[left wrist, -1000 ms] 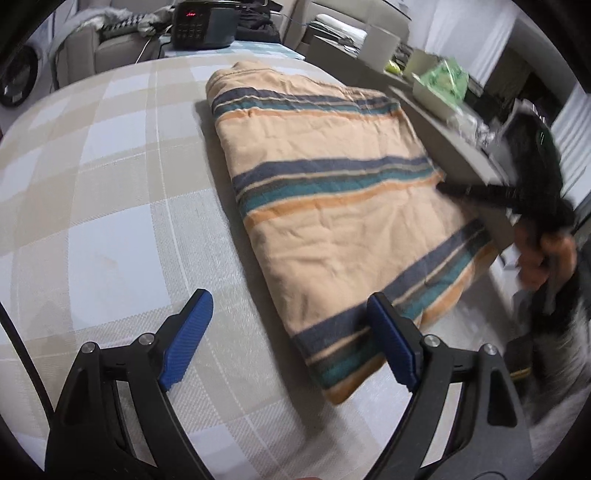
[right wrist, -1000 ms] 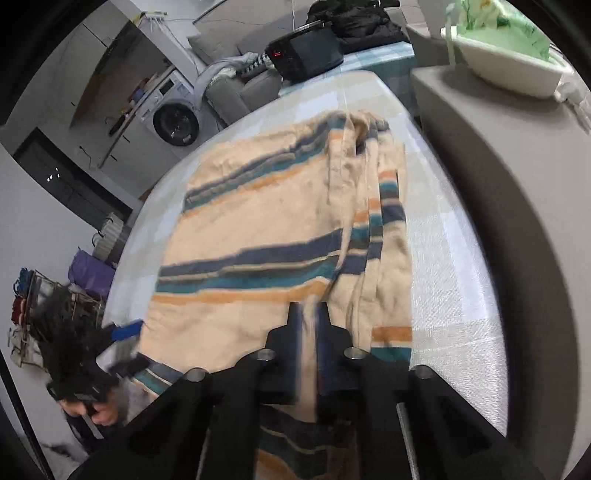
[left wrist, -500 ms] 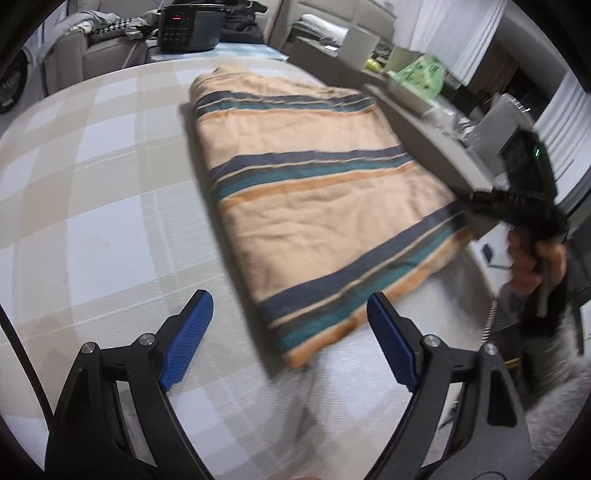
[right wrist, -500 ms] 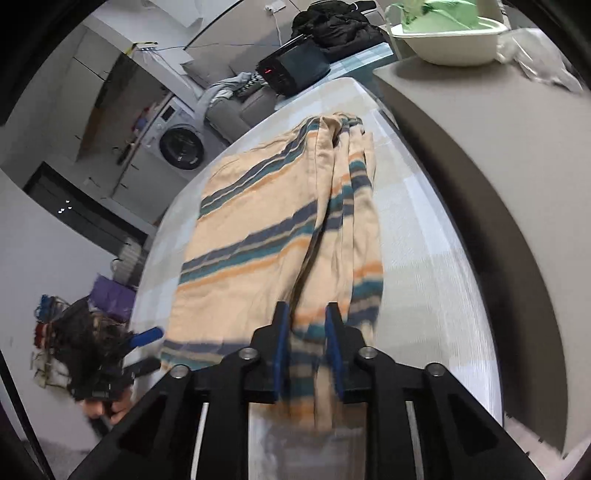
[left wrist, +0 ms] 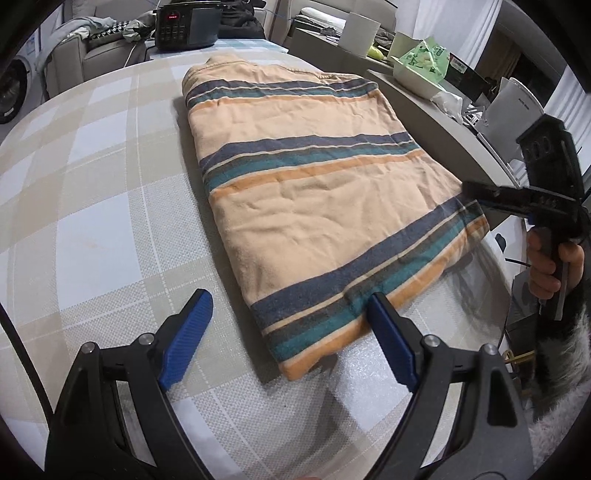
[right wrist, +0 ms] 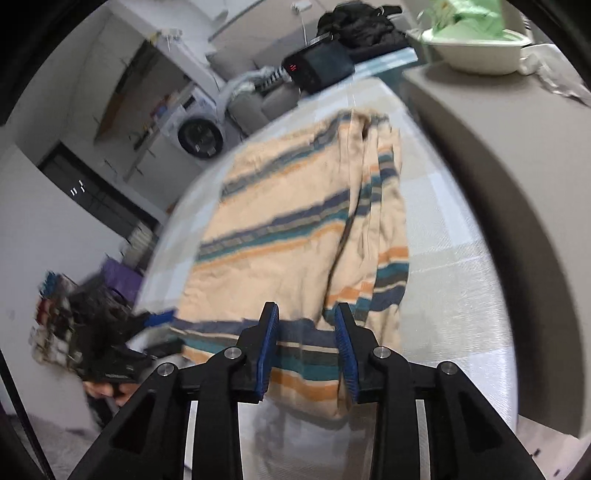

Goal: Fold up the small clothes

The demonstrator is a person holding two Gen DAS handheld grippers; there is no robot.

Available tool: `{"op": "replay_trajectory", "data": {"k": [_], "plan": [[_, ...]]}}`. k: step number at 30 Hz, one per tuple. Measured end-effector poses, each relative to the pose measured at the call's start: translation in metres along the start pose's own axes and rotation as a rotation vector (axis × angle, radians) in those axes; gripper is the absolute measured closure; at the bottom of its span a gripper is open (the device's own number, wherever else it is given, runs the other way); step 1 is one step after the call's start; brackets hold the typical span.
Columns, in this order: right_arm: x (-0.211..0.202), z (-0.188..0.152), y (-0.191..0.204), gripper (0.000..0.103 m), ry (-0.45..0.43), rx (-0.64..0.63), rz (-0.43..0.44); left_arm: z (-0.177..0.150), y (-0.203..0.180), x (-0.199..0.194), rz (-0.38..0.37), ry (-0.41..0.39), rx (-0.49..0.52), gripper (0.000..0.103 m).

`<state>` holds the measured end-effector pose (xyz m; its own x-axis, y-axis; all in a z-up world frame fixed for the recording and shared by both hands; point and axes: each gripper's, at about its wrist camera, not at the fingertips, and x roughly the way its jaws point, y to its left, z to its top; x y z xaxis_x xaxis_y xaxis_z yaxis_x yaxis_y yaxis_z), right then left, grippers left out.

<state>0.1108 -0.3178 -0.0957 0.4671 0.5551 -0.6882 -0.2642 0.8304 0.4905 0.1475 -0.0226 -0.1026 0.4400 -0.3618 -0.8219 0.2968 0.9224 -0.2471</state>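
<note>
A peach garment with navy, teal and orange stripes [left wrist: 310, 192] lies folded flat on the checked table [left wrist: 92, 184]. My left gripper [left wrist: 291, 336] is open and empty, just in front of the garment's near corner. In the right wrist view the same garment [right wrist: 288, 229] lies ahead, its right edge bunched in layers. My right gripper [right wrist: 306, 350] is open, with its jaws apart over the near striped hem, holding nothing. The right gripper also shows in the left wrist view [left wrist: 517, 199] at the garment's right corner.
A grey counter [left wrist: 443, 122] runs along the table's right side, holding a white basin with green bags [left wrist: 421, 70] and a white appliance [left wrist: 513, 110]. A black cooker [left wrist: 184, 26] stands beyond the table's far end. A washing machine [right wrist: 201, 134] stands in the background.
My right gripper has opened and let go of the garment's hem, which now lies on the table. My left gripper stayed open and shifted slightly around the near corner.
</note>
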Motion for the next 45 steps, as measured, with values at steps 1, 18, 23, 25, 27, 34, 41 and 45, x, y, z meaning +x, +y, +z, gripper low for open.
{"op": "replay_trajectory", "data": {"k": [1, 18, 23, 25, 27, 34, 41, 45], "plan": [[0.007, 0.0, 0.001, 0.077, 0.013, -0.015, -0.026, 0.0, 0.0, 0.0, 0.002, 0.0, 0.002, 0.019], [-0.012, 0.029, 0.025, 0.071, -0.143, -0.108, -0.236, 0.015, 0.027, -0.007, -0.125, -0.021, -0.137, 0.019], [0.011, 0.094, 0.02, 0.066, -0.242, -0.014, -0.25, 0.033, 0.035, 0.002, -0.072, -0.041, -0.166, 0.019], [0.031, 0.114, 0.019, 0.066, -0.225, 0.002, -0.241, 0.033, 0.036, 0.009, -0.067, -0.024, -0.169, 0.019], [0.051, 0.129, 0.014, 0.066, -0.199, 0.028, -0.24, 0.032, 0.035, 0.011, -0.06, -0.031, -0.157, 0.019], [0.068, 0.161, 0.001, 0.095, -0.192, 0.056, -0.159, 0.032, 0.039, 0.011, -0.067, -0.028, -0.163, 0.019], [0.078, 0.177, -0.022, 0.084, -0.134, 0.045, -0.324, 0.033, 0.04, 0.011, -0.07, -0.027, -0.164, 0.019], [0.063, 0.163, -0.017, 0.061, -0.141, 0.019, -0.361, 0.031, 0.046, 0.008, -0.046, -0.026, -0.191, 0.019]]}}
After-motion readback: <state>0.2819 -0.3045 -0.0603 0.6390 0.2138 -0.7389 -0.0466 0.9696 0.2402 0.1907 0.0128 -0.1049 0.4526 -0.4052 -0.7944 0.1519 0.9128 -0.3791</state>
